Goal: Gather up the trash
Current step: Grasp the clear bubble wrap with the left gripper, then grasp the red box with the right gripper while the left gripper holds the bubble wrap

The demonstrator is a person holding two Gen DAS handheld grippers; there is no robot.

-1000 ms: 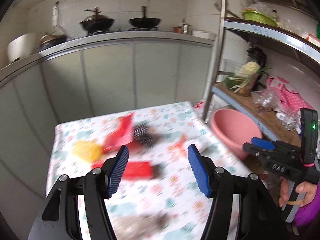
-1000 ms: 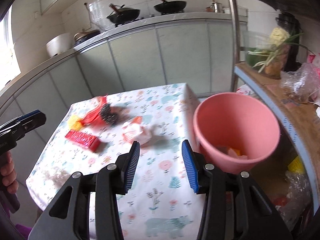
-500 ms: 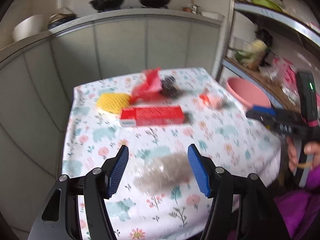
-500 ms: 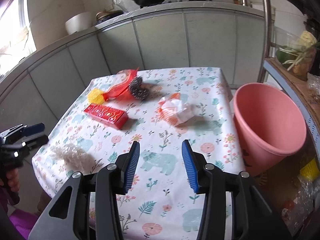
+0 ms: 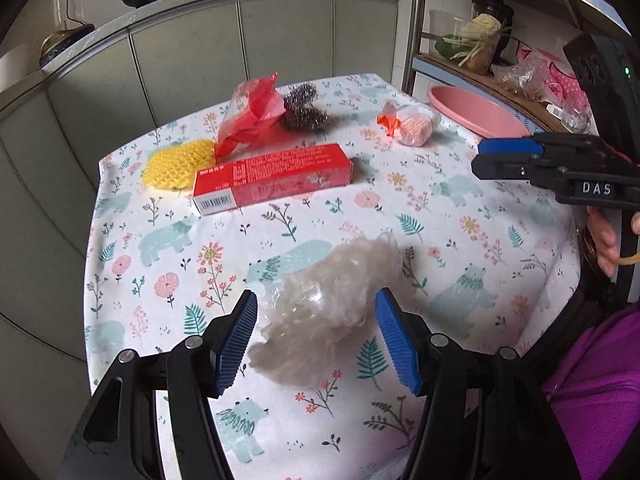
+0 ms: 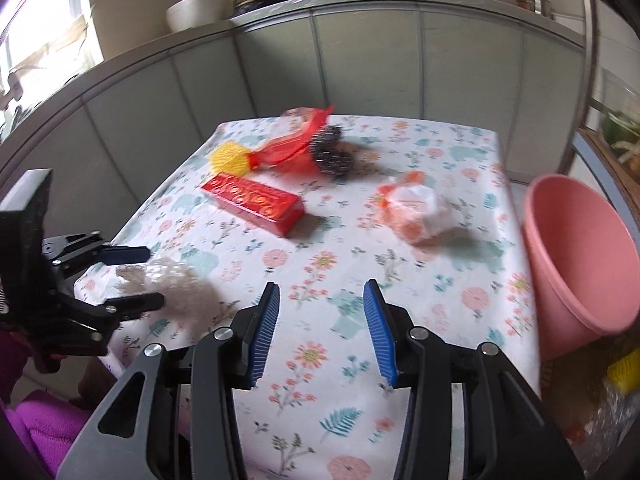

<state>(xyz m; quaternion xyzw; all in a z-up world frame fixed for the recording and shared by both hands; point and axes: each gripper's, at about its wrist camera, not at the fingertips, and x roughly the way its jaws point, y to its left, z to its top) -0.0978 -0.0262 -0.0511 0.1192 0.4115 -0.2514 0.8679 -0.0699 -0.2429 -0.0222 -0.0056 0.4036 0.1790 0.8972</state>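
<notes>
A crumpled clear plastic wad [image 5: 328, 284] lies on the floral tablecloth [image 5: 460, 240] near its front edge. My left gripper [image 5: 318, 340] is open and straddles it, with the blue pads [image 5: 236, 340] standing off its sides. The right wrist view shows the same: left gripper [image 6: 136, 278] around the plastic wad [image 6: 176, 286]. My right gripper [image 6: 322, 332] hangs open over bare cloth with nothing between its fingers, and it shows side-on as the right gripper [image 5: 500, 158] in the left wrist view. Further back lie a red box [image 5: 272, 178], a yellow mesh pad [image 5: 176, 164], a red bag [image 5: 252, 116], a steel scourer [image 5: 304, 110] and an orange-white packet [image 5: 412, 124].
A pink bucket [image 6: 580, 264] stands off the table's right edge, below a cluttered shelf [image 5: 500, 76]. Grey cabinets [image 6: 360, 64] with pans on top run behind the table. A person's hand [image 5: 604, 236] and purple sleeve [image 5: 592, 380] are at the right.
The left gripper has come down and forward, so the clear plastic wad now lies between its fingers. The right gripper has swung left from the bucket toward the table's middle.
</notes>
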